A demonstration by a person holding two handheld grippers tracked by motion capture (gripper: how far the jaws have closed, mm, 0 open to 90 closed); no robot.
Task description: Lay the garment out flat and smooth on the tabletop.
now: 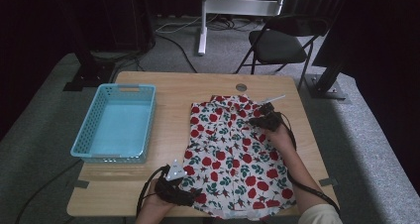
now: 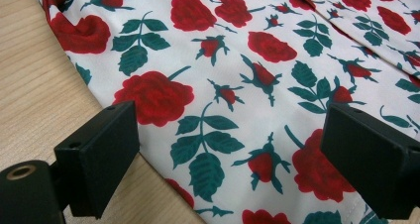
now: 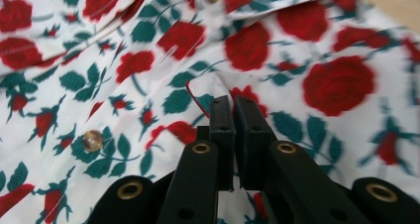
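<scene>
Rose-print shirt (image 1: 233, 154) lies flat at centre-right of the bench (image 1: 173, 90), blue basket (image 1: 119, 122) to its left. Right claw (image 3: 233, 110) is clamped on a fabric fold near the collar; left claw (image 2: 228, 149) has its jaws apart over the lower-left hem. Looks like the folding start: next, left clamps the hem.

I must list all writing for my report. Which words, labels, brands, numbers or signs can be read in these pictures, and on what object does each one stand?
No text can be read in any view.
shirt: a print of roses and leaves, no words or label.
basket: plain blue, no marking.
table: bare wood, no sign.
</scene>
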